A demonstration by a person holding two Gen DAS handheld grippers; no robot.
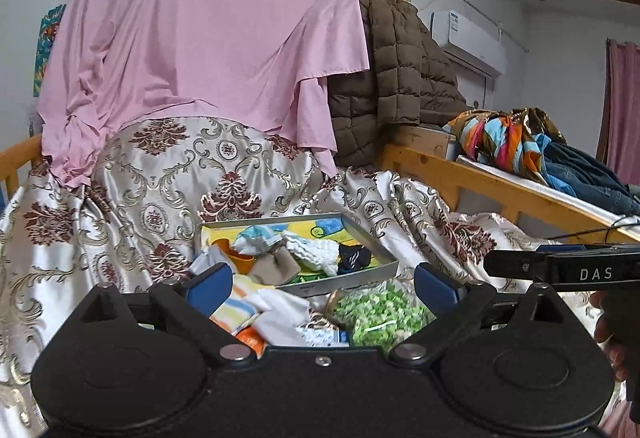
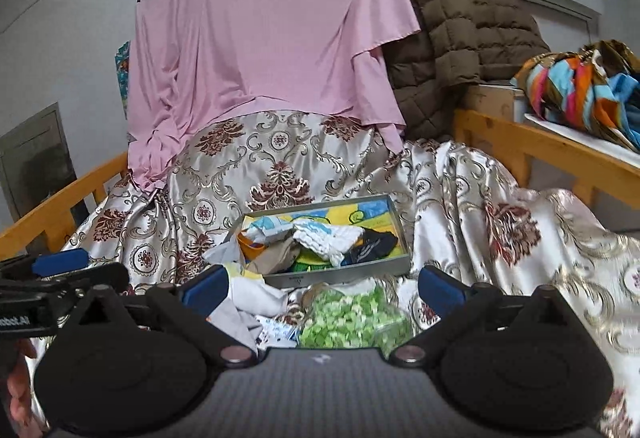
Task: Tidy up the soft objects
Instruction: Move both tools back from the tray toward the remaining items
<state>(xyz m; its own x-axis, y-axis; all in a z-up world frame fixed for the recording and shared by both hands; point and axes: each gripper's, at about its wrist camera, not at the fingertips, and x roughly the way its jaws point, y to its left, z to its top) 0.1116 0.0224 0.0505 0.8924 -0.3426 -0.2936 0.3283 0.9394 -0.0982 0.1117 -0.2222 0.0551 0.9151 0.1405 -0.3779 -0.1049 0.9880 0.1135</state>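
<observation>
Socks (image 2: pixel 320 242) partly fill the tray (image 2: pixel 340 274) (several cloths (image 2: pixel 248 298) remain outside), both the left gripper (image 1: pixel 322 284) and right gripper (image 2: pixel 322 284) gaping, empty.

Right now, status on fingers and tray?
Left gripper open, empty. Right gripper open, empty. Tray holds several cloths; more heaped in front. Green bag near front.

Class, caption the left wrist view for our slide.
Open left gripper faces a tray of small cloths on a patterned bedspread.
</observation>
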